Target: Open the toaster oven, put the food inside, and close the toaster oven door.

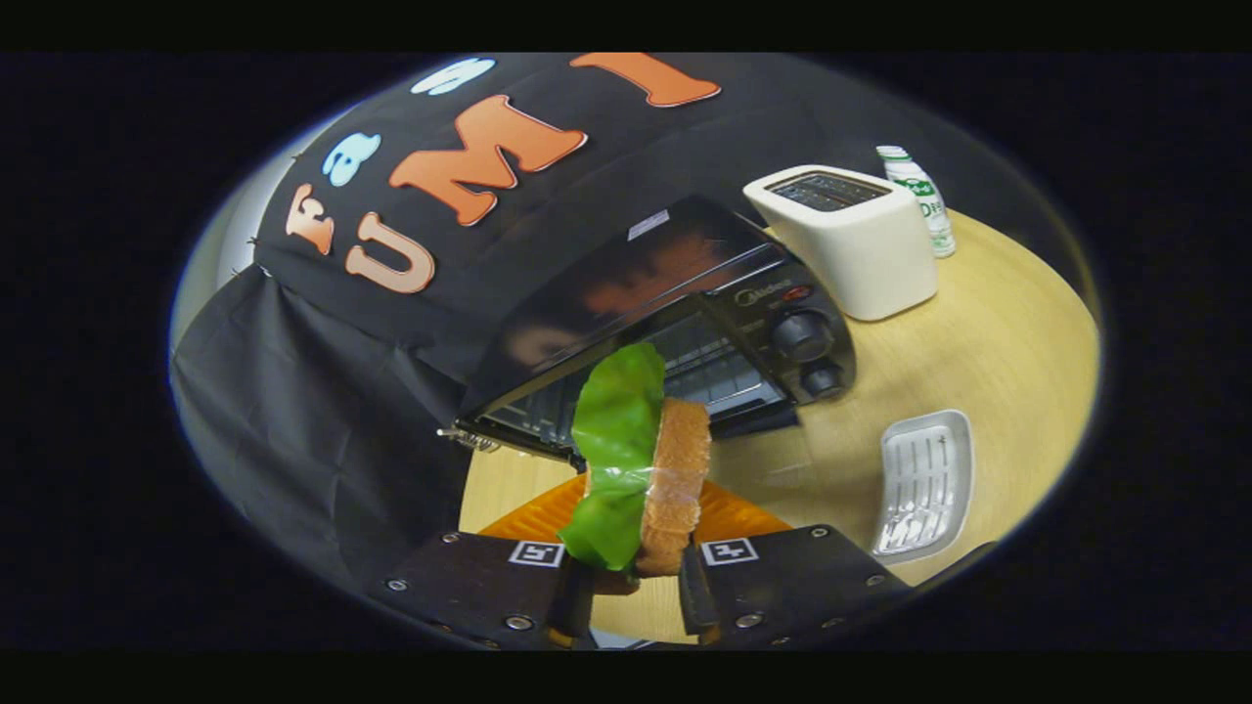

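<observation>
**Sandwich held ahead of the open oven**

Your tool (pixel 634 587) is clenched on the sandwich (pixel 641 460), both fingers pressing its lower end; it stands upright, lettuce on the left, bread on the right; beyond it the toaster oven (pixel 685 313) sits on the surface (pixel 978 332), its door apparently lowered; an orange plate (pixel 724 513) lies below; a white toaster (pixel 851 240), bottle (pixel 919 196) and white tray (pixel 924 484) stand to the right.

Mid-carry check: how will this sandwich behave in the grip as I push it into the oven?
The sandwich stands upright between the gripper fingers, so it is probably light. Its lettuce leaf curls loose beside the bread, so it may flop or snag. A clear wrap seems to bind it, possibly slippery.
</observation>
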Tool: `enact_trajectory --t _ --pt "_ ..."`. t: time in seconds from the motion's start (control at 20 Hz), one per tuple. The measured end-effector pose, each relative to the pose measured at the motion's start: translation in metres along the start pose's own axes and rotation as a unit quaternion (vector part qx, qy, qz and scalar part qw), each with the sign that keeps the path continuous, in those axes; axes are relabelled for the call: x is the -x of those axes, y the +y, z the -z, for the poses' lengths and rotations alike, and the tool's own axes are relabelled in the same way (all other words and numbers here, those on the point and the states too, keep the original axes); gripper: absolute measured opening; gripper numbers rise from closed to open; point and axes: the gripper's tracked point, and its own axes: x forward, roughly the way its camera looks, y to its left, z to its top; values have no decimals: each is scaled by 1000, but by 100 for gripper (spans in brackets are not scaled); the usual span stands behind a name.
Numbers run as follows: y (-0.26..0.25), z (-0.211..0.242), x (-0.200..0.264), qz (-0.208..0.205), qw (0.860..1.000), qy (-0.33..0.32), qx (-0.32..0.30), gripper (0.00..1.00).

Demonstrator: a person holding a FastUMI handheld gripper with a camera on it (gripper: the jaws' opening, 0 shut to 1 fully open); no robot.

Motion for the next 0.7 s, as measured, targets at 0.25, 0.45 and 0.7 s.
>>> enact_trajectory --t 0.25,0.45,0.7 --pt "18 -11 -25 -29 999 -20 -32 36" --pt "20 -13 -47 -40 997 -42 -50 36" --pt "22 -12 -80 -69 986 -76 -132 36"
